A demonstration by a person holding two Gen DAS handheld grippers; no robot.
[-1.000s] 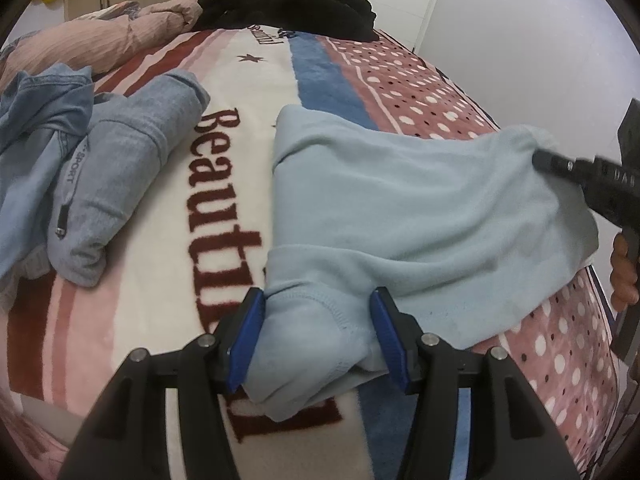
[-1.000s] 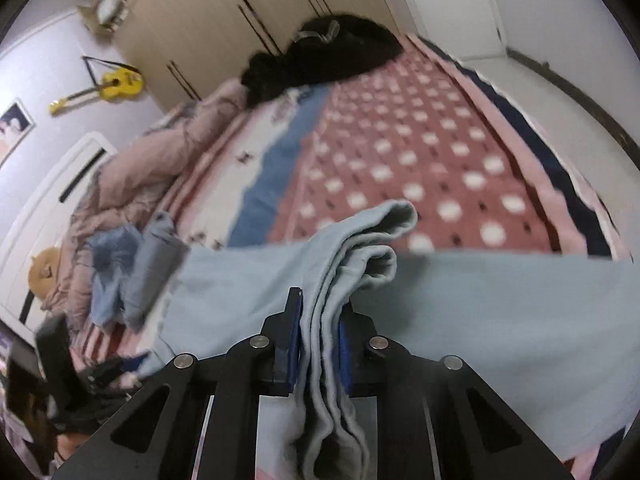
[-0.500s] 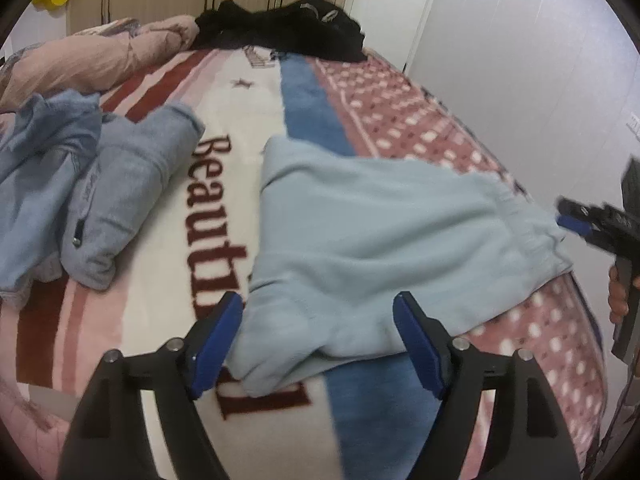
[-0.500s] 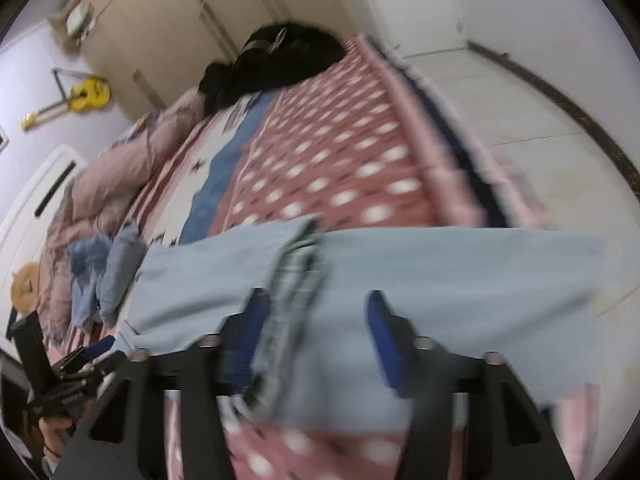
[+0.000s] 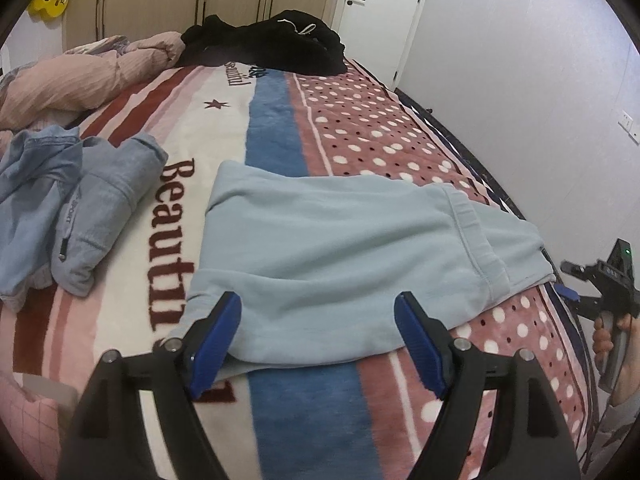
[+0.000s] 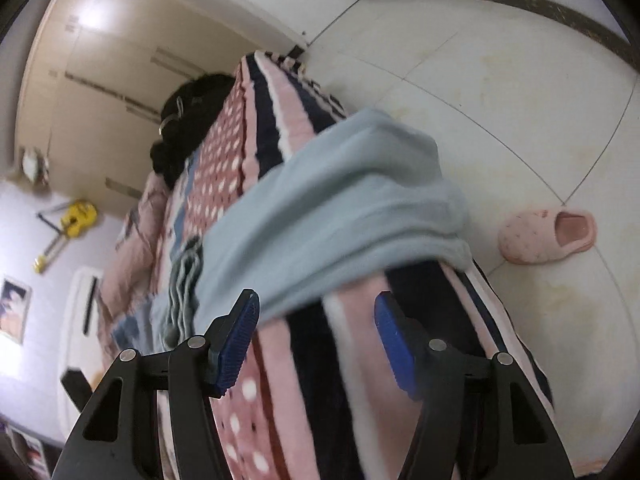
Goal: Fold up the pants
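Note:
Light blue pants [image 5: 340, 248] lie folded flat across the patterned bed blanket [image 5: 360, 128], waistband toward the right edge. My left gripper [image 5: 318, 340] is open and empty, just in front of the pants' near edge. My right gripper [image 6: 316, 344] is open and empty, low beside the bed. In the right wrist view the pants [image 6: 328, 216] drape over the bed's edge. The right gripper also shows in the left wrist view [image 5: 600, 284], held off the bed's right side.
Grey-blue clothes [image 5: 80, 208] lie bunched at the left of the bed. A black garment [image 5: 272, 40] and a pink quilt [image 5: 80, 76] lie at the far end. A pink slipper [image 6: 548, 236] sits on the tiled floor.
Both grippers let go of the pants and opened. The pants dropped flat on the bed. The left gripper drew back; the right gripper moved down and off the bed's side.

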